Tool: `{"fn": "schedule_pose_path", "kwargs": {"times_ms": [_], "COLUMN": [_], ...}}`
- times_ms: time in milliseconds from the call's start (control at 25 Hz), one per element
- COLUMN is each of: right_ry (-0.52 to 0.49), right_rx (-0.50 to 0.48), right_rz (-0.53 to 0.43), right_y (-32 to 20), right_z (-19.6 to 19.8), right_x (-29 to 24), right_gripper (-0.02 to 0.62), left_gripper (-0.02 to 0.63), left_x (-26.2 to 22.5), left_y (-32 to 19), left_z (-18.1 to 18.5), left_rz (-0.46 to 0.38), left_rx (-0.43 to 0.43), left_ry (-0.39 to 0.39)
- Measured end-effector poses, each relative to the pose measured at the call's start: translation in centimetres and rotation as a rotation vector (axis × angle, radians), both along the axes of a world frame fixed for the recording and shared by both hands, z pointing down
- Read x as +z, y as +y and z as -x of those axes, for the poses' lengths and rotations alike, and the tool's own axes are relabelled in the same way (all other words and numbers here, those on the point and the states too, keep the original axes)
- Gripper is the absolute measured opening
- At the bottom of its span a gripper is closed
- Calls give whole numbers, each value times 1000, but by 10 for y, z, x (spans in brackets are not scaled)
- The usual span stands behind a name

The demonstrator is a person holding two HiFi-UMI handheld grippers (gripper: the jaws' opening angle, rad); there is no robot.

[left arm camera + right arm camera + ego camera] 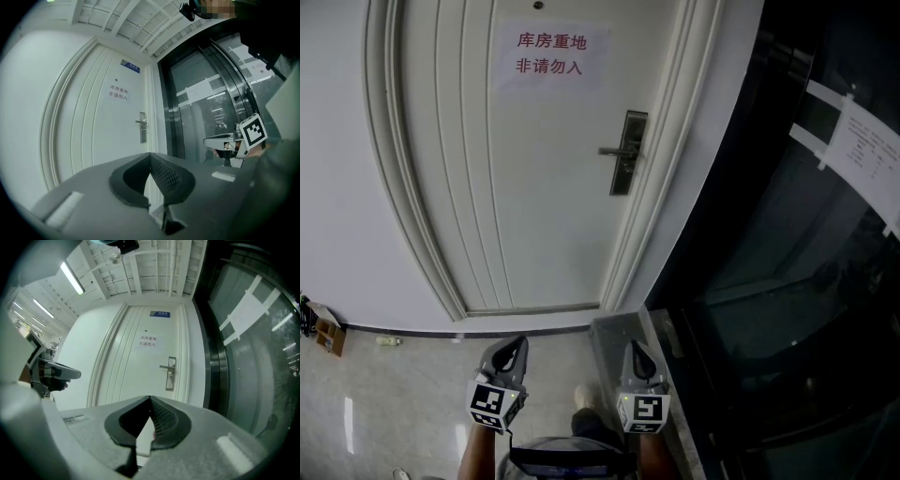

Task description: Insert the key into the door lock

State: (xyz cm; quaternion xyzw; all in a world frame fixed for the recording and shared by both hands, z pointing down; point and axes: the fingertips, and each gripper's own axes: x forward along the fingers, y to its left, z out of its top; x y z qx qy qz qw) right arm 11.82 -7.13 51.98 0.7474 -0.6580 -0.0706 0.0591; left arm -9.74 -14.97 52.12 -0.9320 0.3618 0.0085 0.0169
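- The door lock (pixel 629 152) is a dark upright metal plate with a lever handle (pixel 612 150) pointing left. It is mounted near the right edge of the white panelled door (pixel 534 206), about halfway up.
- The door is closed. A sheet with red characters (pixel 549 54) is fixed to its upper part, and a small blue plate (pixel 160 314) sits above the frame.
- Both grippers are held low over the pale tiled floor (pixel 394 403), well apart from the lock and pointing toward the door.
- The right gripper (pixel 150 399) has its tongs pressed together at the tips. Whether a key is pinched between them cannot be told.
- The left gripper (pixel 150 157) also has its tongs pressed together, with nothing seen between them.
- The two grippers are side by side and apart, left gripper (pixel 510 352) and right gripper (pixel 637 354).
- A dark glass wall (pixel 769 300) stands right of the door frame, with papers (pixel 867 150) taped on it.
- A small cardboard box (pixel 328 330) lies by the wall at far left.
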Motion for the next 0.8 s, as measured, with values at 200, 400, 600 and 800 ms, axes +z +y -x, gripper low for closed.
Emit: {"fn": "schedule_pose_path", "kwargs": {"times_ms": [200, 400, 600, 800], "right_ry": [6, 14, 15, 27], "right_rx": [-16, -30, -34, -38], "right_rz": [-8, -1, 4, 6], "right_y": [-2, -5, -9, -13], "right_z": [5, 9, 11, 12], "right_x": [-5, -3, -5, -5], "right_gripper": [0, 0, 0, 0], "left_gripper": [2, 2, 2, 2], "left_x": [1, 2, 4, 3], "left_y": [1, -1, -3, -7], "left_z": [-1, 1, 1, 5], "left_rz": [1, 7, 14, 15], "left_rx": [3, 0, -4, -10], "left_ry": [-7, -9, -17, -14]}}
